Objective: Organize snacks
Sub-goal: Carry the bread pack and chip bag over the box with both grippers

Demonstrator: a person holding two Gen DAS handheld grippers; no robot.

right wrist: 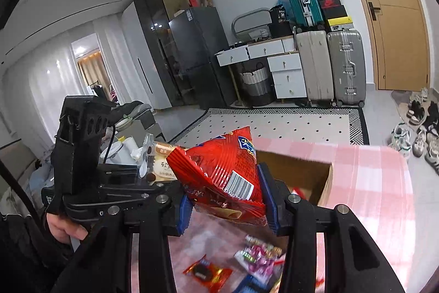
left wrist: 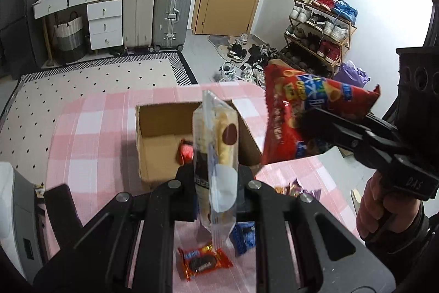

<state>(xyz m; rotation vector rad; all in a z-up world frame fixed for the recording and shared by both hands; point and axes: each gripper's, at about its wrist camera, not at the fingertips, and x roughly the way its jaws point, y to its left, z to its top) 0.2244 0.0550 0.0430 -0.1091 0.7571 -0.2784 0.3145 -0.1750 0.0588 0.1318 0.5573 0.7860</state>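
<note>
The left gripper [left wrist: 216,183] is pinching a clear biscuit pack [left wrist: 216,144], and the right gripper [right wrist: 227,199] is clamping a red barcoded snack bag [right wrist: 222,172], both above the bench's [left wrist: 90,133] cardboard box [left wrist: 159,125]; "DAS" is showing on the right gripper.

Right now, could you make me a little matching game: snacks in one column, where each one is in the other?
Things:
1. red crinkled bag
2. clear cookie packet
3. small red cookie pack
4. small red snack

Places:
A. inside the cardboard box
B. lying on the pink checked tablecloth
C. pinched in the left gripper
D. pinched in the right gripper

Pairs: 1-D, 2-C, 3-B, 4-A
</note>
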